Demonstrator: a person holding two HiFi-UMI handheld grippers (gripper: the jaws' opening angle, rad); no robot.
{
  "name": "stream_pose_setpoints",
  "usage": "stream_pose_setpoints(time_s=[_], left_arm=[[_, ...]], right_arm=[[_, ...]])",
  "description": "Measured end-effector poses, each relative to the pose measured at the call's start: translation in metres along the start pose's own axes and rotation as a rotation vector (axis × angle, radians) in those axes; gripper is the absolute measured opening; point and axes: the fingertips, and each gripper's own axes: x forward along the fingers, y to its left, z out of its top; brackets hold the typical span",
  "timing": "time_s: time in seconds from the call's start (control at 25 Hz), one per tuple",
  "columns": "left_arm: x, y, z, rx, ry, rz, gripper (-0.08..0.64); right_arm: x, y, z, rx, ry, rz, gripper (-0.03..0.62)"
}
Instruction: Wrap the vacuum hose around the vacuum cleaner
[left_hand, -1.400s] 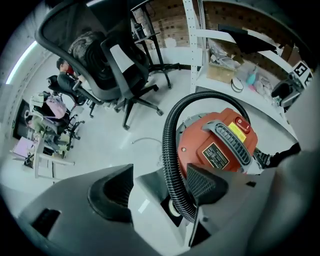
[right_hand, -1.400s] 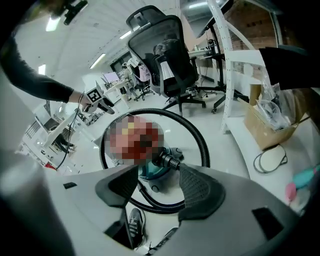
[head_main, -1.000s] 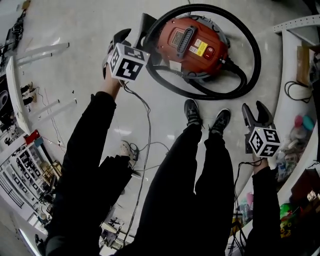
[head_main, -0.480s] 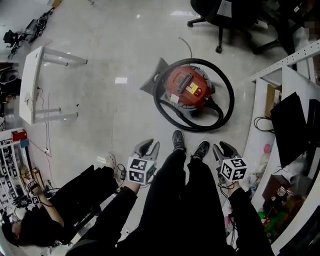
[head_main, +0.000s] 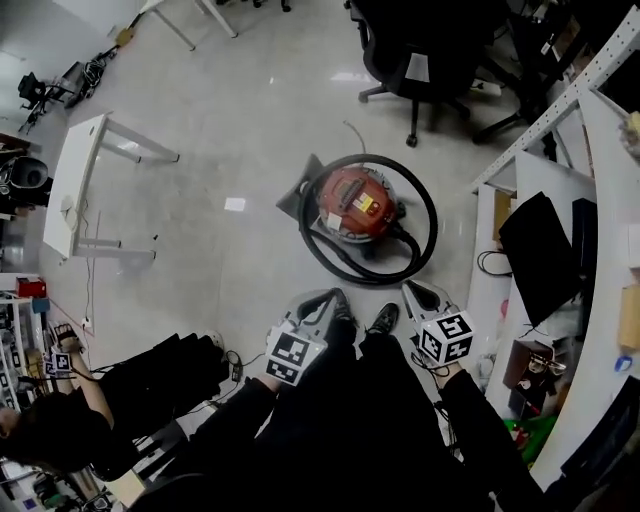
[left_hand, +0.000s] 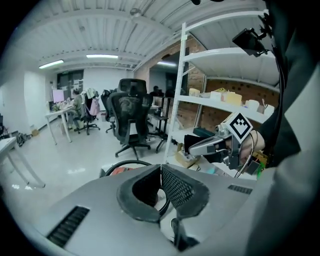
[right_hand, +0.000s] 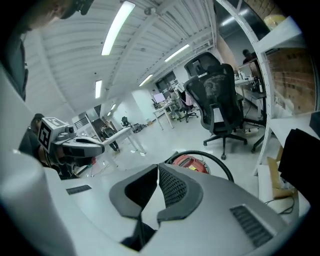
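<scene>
**Hose ringed round the vacuum, both grippers empty**

The red canister vacuum cleaner (head_main: 352, 203) sits on the floor beyond our feet. Its black hose (head_main: 433, 218) lies in a loose ring round the body, and the grey floor nozzle (head_main: 297, 190) is at its left. We hold the left gripper (head_main: 330, 297) and right gripper (head_main: 412, 289) near us, well apart from the vacuum. Their jaws have just been closing and now meet on nothing. We judge the wrapping done, with little left to do.

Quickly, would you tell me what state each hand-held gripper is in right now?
Left hand-held gripper: shut, jaws just closed, nothing between them.
Right hand-held gripper: shut, jaws just closed, nothing between them.
</scene>
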Motion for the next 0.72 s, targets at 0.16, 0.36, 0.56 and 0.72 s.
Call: stream_pose_setpoints(time_s=[0.16, 0.36, 0.56, 0.72], left_arm=[[-0.016, -0.022, 0.004, 0.02, -0.014, -0.028, 0.025], [-0.042, -0.012, -0.005, 0.017, -0.035, -0.037, 0.025], [-0.084, 0.015, -0.033, -0.052, -0.072, -0.035, 0.025], [-0.12, 0.035, -0.079, -0.107, -0.079, -0.036, 0.025]], right_arm=[[-0.028, 0.007, -0.002, -0.03, 0.019, -0.054, 0.025], [-0.052, 0.023, -0.004, -0.03, 0.025, -0.138, 0.025], [-0.056, 0.069, -0.013, -0.051, 0.031, -0.196, 0.025], [-0.049, 0.121, -0.031, -0.057, 0.048, -0.213, 0.025]])
